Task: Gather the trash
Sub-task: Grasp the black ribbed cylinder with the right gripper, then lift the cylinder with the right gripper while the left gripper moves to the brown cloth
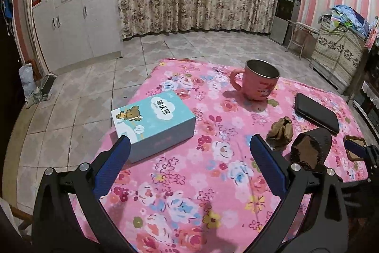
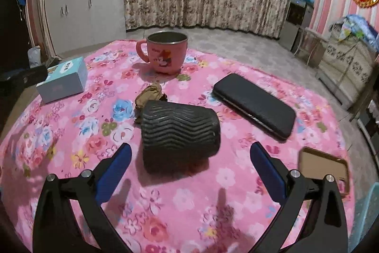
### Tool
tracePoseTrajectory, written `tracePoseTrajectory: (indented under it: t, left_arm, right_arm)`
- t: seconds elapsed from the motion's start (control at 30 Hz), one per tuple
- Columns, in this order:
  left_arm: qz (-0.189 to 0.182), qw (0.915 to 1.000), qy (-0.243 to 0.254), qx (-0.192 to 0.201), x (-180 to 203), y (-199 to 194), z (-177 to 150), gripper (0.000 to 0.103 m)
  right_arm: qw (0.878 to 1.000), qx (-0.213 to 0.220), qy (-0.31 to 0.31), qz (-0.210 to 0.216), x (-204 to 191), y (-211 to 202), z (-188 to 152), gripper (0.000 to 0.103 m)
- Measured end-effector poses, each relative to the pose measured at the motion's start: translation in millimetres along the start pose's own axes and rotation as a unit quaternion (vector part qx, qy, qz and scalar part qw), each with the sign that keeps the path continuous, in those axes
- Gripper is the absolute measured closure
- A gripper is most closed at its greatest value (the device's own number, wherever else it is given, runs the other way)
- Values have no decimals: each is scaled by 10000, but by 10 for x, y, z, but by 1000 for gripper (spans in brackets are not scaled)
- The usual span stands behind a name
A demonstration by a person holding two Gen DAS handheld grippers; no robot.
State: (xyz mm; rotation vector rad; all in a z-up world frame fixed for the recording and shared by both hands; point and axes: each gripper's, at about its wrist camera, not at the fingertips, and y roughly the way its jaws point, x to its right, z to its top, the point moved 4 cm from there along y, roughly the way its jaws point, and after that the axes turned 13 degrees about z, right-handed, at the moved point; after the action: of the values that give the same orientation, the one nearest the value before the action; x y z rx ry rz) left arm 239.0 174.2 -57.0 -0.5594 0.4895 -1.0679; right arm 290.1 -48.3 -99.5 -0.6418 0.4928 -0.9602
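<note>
Black ribbed cup (image 2: 180, 132) lay tipped just ahead between the right gripper's (image 2: 190, 155) wide-open, empty fingers; crumpled brown paper (image 2: 150, 96) sat beyond it.

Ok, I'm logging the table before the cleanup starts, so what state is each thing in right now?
Black ribbed cup: on its side, brown scrap inside its mouth.
Crumpled brown paper wad: loose on the cloth, behind the cup.
Pink cartoon mug: upright, looks empty.
Light blue bear-print box: closed, flat.
Black phone: lying flat.
Left tongs: open, empty.
Right tongs: open, empty.
</note>
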Motion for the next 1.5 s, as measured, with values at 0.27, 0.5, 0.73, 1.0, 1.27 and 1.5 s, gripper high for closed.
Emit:
tracePoseTrajectory:
  t: [0.27,0.5,0.73,1.0,1.27,1.5]
  left_arm:
    - [-33,10000,8,-26,-5,31,1,5]
    - [12,9999,103,-31,60,24,-12,5]
    - [10,9995,305,-15,230,1,-49,5]
    - [-119,9989,442,-62,446,-21,-152,5]
    - [-232,9983,525,-139,662,23,-305,5]
    - [-499,9966,532,-378,940,98,-378,5]
  right_arm:
    - [9998,-90,-15,181,61,131,55,12]
    - [9996,-99,-79,246,60,88,30,33]
    - [9992,257,34,-310,350,-469,-55,33]
    - [9923,585,289,-1050,807,-1120,-298,33]
    - [9888,649,415,-1282,1050,-1185,-406,32]
    - [9886,615,550,-1262,1184,-1157,-469,32]
